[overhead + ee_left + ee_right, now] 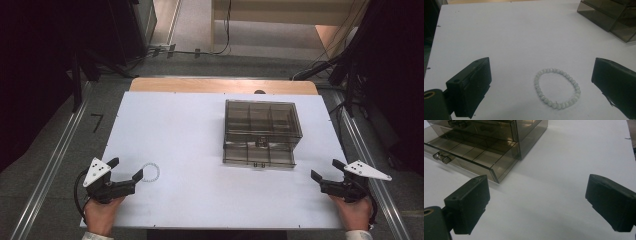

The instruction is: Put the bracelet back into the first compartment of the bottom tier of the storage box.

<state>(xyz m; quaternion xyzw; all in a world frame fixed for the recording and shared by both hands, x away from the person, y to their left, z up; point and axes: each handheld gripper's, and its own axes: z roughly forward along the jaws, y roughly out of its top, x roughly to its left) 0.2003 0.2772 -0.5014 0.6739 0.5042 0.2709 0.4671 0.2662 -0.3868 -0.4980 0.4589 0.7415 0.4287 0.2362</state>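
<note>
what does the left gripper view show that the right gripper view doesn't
The left gripper view alone shows the white bead bracelet, lying flat on the table between and just ahead of the left hand-held gripper, whose jaws stand wide open and apart from it. The right gripper view alone shows the box's lower drawer pulled out, with its divided compartments and small handle, seen past the open right hand-held gripper. Both share the white table top and the smoky clear drawer box, which in the left gripper view is just a corner at the top right.
</note>
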